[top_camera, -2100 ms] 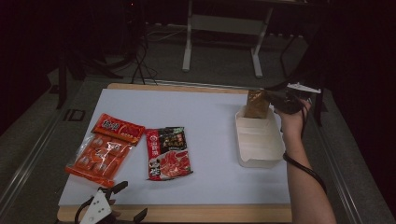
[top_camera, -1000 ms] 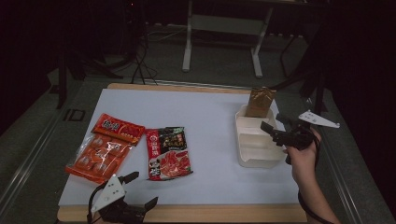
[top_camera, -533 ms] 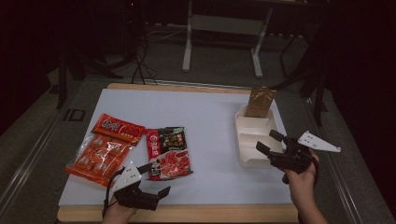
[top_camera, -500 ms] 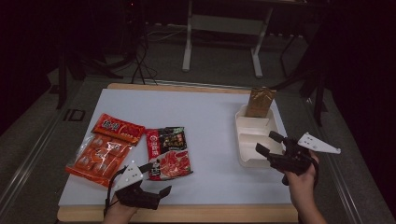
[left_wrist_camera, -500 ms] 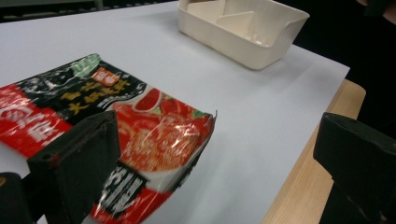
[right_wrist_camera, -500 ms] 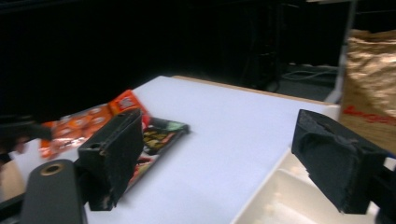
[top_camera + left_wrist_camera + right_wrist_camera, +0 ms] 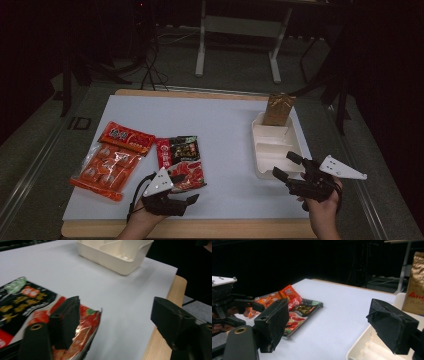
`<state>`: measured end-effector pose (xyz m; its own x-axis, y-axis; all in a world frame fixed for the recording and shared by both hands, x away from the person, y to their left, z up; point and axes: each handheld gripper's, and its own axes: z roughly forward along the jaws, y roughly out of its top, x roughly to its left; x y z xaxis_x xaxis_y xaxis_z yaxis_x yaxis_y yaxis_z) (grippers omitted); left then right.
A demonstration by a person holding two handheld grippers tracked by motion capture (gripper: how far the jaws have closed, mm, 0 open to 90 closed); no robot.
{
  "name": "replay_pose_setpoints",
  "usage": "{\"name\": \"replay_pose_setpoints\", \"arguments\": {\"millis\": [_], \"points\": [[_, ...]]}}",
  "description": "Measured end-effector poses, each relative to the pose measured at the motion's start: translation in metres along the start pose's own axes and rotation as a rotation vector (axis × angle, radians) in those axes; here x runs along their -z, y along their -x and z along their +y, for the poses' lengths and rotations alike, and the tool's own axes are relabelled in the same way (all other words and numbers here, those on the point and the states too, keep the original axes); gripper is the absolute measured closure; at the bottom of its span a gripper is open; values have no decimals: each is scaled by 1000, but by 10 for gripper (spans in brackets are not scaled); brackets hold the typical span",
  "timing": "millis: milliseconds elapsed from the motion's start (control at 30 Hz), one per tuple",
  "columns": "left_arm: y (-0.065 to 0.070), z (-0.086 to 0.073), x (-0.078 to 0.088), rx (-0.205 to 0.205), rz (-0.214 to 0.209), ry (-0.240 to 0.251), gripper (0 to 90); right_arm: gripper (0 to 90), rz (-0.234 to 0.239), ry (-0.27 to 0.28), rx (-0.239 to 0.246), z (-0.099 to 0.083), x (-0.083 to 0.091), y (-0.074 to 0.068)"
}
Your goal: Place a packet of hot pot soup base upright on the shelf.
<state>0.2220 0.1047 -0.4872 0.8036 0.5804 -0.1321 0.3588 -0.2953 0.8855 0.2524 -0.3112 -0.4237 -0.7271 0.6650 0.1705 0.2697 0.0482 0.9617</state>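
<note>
Now the left gripper (image 7: pixel 181 192) has its jaws partly open and just been closing, one over the near corner of the dark packet (image 7: pixel 179 161), nothing pinched. Since a moment ago it slid up to the packet; right gripper (image 7: pixel 289 171), jaws wide and empty, drew back beside the tray (image 7: pixel 260 150).

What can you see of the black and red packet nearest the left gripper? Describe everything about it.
The black and red packet is a flat, glossy foil pouch, black with green and printed characters at the top, red with food pictures below. It lies flat on the white table sheet, beside an orange snack bag. The left gripper has one jaw over its crinkled lower corner.
</note>
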Motion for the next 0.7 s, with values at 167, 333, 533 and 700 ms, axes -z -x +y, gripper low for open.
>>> {"name": "replay_pose_setpoints", "arguments": {"millis": [167, 333, 533, 700], "points": [[6, 10, -16, -25, 32, -36, 389, 170, 25, -17, 9, -3, -4, -3], [6, 19, -32, -25, 5, -66, 617, 171, 32, -3, 16, -6, -6, -3], [7, 29, -54, -58, 7, -119, 830, 170, 36, -18, 19, -10, -5, -2], [3, 34, -73, -60, 63, -207, 900, 171, 42, -15, 8, -12, -2, 0]]}}
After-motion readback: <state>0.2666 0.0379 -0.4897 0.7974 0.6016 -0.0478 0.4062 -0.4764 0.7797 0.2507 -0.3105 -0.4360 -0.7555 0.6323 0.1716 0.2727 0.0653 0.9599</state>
